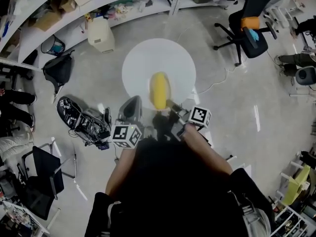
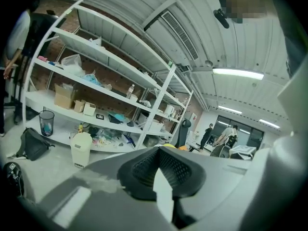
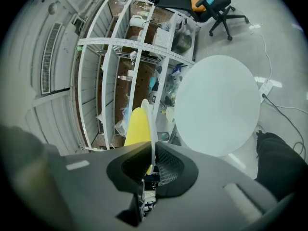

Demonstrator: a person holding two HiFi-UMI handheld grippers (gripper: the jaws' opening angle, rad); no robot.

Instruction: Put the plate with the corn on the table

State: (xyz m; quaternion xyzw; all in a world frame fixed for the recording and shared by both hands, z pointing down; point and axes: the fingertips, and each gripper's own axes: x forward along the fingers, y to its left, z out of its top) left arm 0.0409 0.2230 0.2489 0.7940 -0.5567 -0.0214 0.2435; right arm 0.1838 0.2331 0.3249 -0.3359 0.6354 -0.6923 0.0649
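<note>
A yellow corn cob lies on a white plate. My right gripper is shut on the plate's near rim and holds it over the near edge of the round white table. In the right gripper view the plate stands edge-on between the pads of the right gripper, with the corn on its left face and the table beyond. My left gripper hangs just left of the plate, apart from it. In its own view the left gripper has its jaws together with nothing in them.
White shelving with boxes curves round the back. A cream bin, a black bag and a tangle of gear sit on the floor to the left. An office chair stands at the back right, and a cable runs by the table.
</note>
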